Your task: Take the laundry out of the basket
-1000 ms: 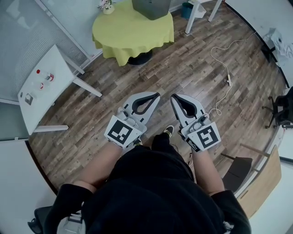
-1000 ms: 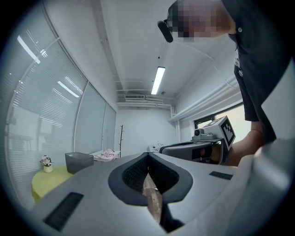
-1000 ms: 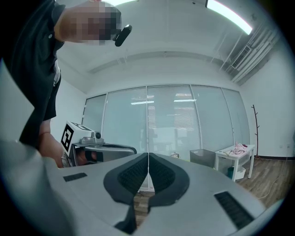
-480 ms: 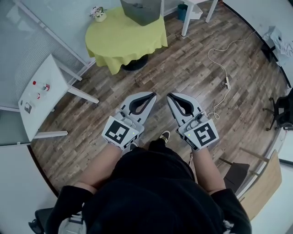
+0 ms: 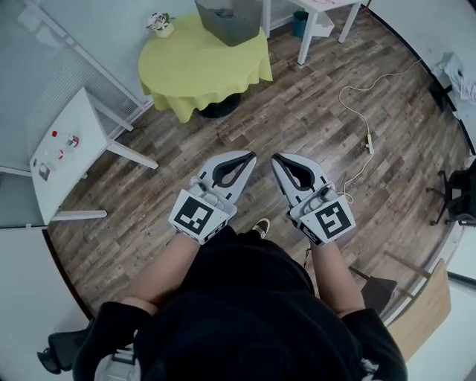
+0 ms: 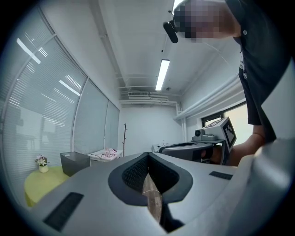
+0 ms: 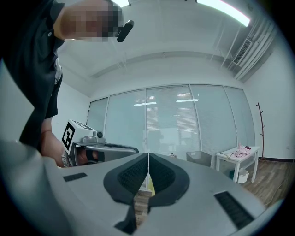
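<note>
A dark grey laundry basket [image 5: 229, 18] stands on a round table with a yellow-green cloth [image 5: 204, 67], at the top of the head view and far ahead of both grippers. The left gripper view shows the same basket [image 6: 75, 163], as does the right gripper view [image 7: 199, 158]; its inside is hidden. My left gripper [image 5: 251, 156] and right gripper [image 5: 277, 158] are held side by side over the wooden floor, level, both shut with nothing between their jaws. Pink laundry [image 7: 240, 151] lies on a white side table [image 6: 108, 153].
A white table [image 5: 71, 149] with small red-capped items stands at the left. A white cable [image 5: 364, 111] trails over the floor at the right, near a black chair [image 5: 457, 193]. A small flower pot [image 5: 160, 22] sits on the round table. Glass walls with blinds enclose the room.
The person has stepped across the floor: the round table and the white table have shifted left and slightly down in the head view. Both grippers stay shut, side by side.
</note>
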Tool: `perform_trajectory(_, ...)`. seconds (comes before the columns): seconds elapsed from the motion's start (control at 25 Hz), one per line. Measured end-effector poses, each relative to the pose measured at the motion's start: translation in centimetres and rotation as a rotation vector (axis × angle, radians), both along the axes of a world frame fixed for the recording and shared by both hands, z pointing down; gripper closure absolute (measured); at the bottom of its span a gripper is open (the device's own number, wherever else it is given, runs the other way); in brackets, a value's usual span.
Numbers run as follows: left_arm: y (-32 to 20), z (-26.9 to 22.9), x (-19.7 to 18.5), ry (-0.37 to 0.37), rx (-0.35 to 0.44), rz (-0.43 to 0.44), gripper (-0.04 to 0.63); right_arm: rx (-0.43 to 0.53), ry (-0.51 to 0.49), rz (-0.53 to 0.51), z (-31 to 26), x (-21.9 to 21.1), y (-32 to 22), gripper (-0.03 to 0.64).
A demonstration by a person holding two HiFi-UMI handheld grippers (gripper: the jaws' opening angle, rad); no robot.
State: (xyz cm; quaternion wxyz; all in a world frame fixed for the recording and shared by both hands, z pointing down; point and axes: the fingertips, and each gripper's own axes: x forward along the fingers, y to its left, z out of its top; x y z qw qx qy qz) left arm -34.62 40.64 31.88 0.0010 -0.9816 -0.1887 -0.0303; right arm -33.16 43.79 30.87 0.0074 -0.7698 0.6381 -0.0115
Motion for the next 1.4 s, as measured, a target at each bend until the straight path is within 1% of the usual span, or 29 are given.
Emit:
perform_trajectory(0.2,-0.2,0.4,1.4,0.0,0.014,-0.007,0.589,-0.01,-0.009,-0.009,0.3,1.6,-0.1,0.594)
perform_trajectory(0.4,-1.8,0.9,3.0,0.007,-0.006,-0.024,0.589,-0.027,-0.013,-0.007,1.1,3.2,-1.3,0.594)
perform_trajectory(0.52,-2.9,1.0,4.2,0.014,-0.005,-0.018,0.589,-0.032,-0.008,-0.005,1.1,4.3,-2.5,0.594)
perform_trajectory(0.92,-8.1,0.6,10.0,0.035,-0.009,-0.012,0.589,-0.051,0.002,-0.007,0.9,9.9,-8.2,0.594)
perform_trajectory(1.28,-13.6,0.7,14.6,0.032,-0.013,-0.001,0.589,-0.069,-0.004,-0.013,1.2,14.3,-14.0,0.594)
perform_trajectory(1.4,-15.3,0.8,15.7,0.027,0.003,0.003,0.589,-0.068,-0.007,-0.012,1.3,15.5,-15.8,0.594)
